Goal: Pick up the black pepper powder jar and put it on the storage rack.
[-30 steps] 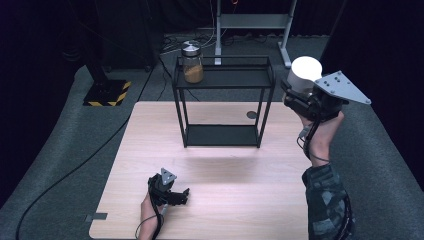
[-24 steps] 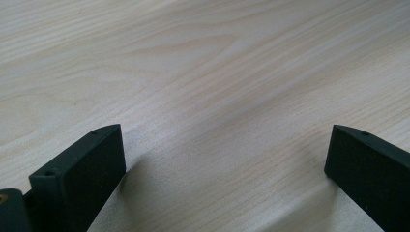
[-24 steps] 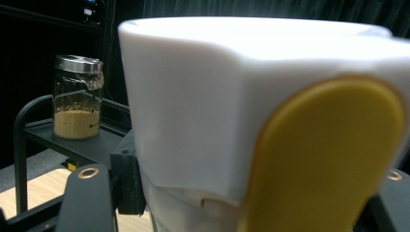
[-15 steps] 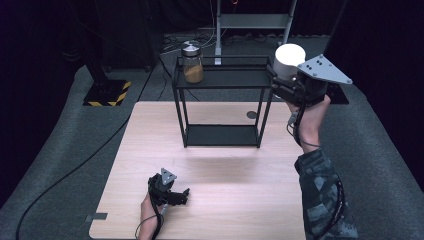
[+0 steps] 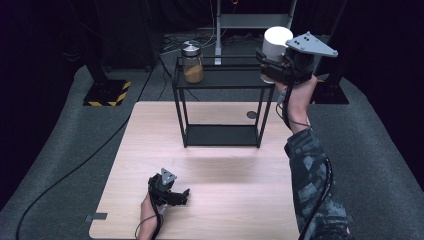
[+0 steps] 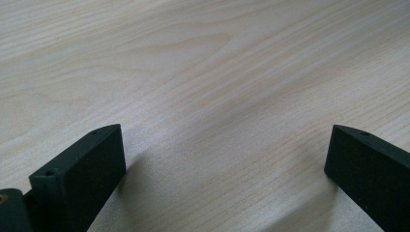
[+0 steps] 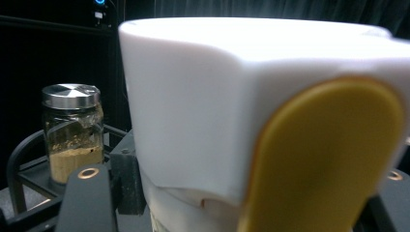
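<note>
While left gripper (image 5: 172, 192) rests wide open lower left, right gripper (image 5: 280, 67) grips white-lidded jar (image 5: 276, 42) upper right; next prob. lower onto rack (image 5: 222, 80) beside spice jar (image 5: 192, 62).

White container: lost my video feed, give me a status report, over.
Right gripper shut on white container, held above rack top's right end. Left gripper open, low over table. Glass jar on rack's left end, well apart.

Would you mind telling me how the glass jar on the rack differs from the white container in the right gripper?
The glass jar is clear with a silver lid and brown powder inside; the white container is opaque. The glass jar stands on the black rack; the white container is held aloft by the right gripper. Both sit upright.
</note>
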Tool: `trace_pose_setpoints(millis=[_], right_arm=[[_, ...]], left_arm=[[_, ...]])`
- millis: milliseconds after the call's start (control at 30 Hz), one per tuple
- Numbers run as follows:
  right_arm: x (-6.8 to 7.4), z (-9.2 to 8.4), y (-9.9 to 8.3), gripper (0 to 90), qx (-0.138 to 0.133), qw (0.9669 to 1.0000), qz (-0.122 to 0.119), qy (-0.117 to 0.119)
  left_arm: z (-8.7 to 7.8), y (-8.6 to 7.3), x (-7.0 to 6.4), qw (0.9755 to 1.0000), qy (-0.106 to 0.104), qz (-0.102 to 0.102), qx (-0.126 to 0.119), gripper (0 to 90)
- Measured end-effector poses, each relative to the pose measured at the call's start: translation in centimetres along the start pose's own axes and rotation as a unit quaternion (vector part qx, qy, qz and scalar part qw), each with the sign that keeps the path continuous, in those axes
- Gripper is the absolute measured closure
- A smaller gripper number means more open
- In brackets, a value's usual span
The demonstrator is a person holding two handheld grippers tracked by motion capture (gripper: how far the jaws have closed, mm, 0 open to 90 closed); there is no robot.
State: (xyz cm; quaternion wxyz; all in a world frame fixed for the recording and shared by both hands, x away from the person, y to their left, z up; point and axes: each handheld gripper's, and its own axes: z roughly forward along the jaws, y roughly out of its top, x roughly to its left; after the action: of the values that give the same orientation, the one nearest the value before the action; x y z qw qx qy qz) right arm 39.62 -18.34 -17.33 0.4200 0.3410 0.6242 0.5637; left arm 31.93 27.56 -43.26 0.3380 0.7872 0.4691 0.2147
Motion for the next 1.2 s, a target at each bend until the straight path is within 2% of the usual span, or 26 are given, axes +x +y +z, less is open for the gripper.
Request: trace_pose_setpoints(millis=[200,367,700,867,1200], right_arm=[[-0.9,2.2,0.9,29.6,0.025,0.9992,0.028,0.01],[-1.5,3.3,1.2,29.6,0.038,0.9982,0.046,0.01],[-1.9,4.7,1.6,29.6,0.06,0.9968,0.052,0.003],[-2.3,5.3,1.4,29.6,0.067,0.9953,0.069,0.008],[-1.9,6.9,1.6,29.7,0.092,0.9935,0.068,0.006]], left_arm=[[0.0,0.0,0.0,1.0,-0.001,0.0,0.0,0.2],[0.0,0.0,0.0,1.0,-0.001,0.001,0.0,0.3],[0.0,0.0,0.0,1.0,-0.002,0.001,0.0,0.2],[0.0,0.0,0.0,1.0,-0.003,0.001,0.0,0.2],[0.0,0.0,0.1,1.0,-0.003,0.001,0.0,0.2]])
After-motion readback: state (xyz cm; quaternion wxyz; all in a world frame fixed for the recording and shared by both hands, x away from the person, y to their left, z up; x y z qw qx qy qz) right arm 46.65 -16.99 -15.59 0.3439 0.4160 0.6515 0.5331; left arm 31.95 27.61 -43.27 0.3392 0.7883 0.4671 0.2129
